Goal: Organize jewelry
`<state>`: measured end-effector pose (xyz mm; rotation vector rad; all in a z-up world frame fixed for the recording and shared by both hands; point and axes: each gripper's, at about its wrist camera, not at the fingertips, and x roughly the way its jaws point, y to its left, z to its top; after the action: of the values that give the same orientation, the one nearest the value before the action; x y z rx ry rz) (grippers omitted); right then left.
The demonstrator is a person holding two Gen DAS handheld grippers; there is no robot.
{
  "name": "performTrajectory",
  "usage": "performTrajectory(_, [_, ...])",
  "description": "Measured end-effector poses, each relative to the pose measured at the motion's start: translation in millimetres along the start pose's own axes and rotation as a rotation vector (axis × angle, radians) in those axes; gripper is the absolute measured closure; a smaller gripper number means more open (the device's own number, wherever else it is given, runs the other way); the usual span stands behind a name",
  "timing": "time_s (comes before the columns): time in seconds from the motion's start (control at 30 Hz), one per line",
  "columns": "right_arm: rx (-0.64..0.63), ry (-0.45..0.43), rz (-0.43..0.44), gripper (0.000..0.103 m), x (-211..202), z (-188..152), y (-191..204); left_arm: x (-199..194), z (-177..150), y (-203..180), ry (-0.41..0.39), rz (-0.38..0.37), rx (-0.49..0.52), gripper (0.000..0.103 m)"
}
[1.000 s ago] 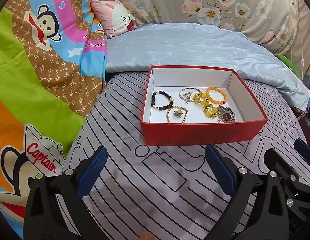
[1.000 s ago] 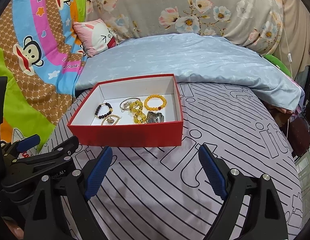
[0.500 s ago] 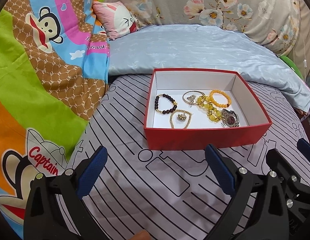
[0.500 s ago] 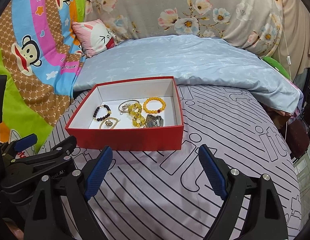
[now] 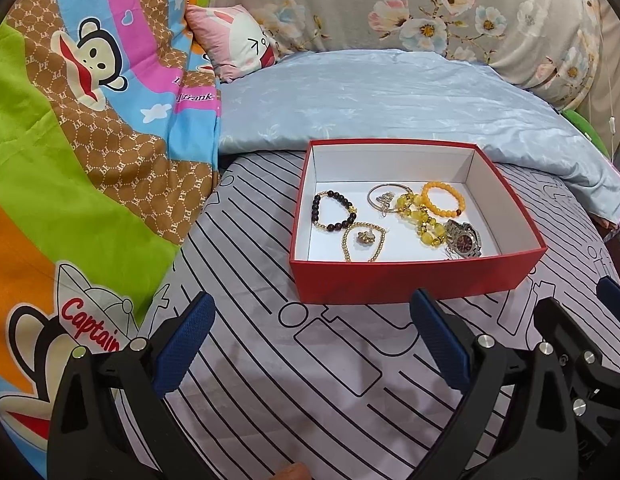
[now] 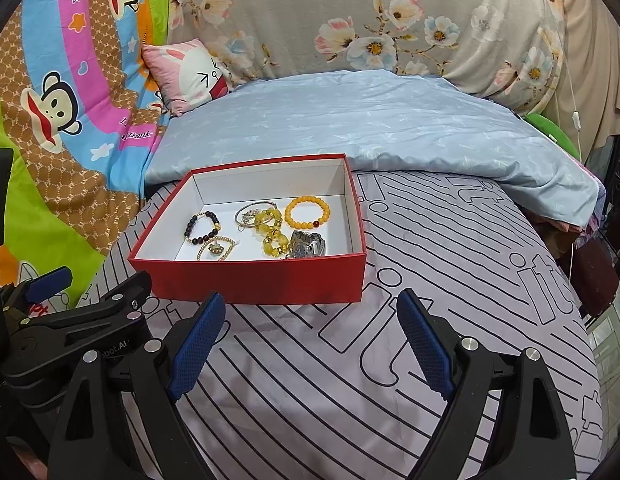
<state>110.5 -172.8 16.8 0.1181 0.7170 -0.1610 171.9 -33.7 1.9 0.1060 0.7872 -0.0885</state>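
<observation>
Both tongs stood spread wide and held nothing: the left gripper and the right gripper hovered side by side over the striped sheet, just short of the red box. All the jewelry lay inside it: a dark bead bracelet, a gold chain, a silver bangle, yellow beads, an orange bracelet and a watch. That fitted either pieces gathered already or pieces awaiting sorting. Any pick would have wanted one strand pinched clear of its touching neighbours.
</observation>
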Motion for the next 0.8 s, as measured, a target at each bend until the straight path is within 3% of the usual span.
performTrajectory(0.8, [-0.012, -0.012, -0.014, 0.017, -2.2, 2.0, -2.2, -1.7, 1.8, 0.0, -0.014, 0.005, -0.005, 0.007])
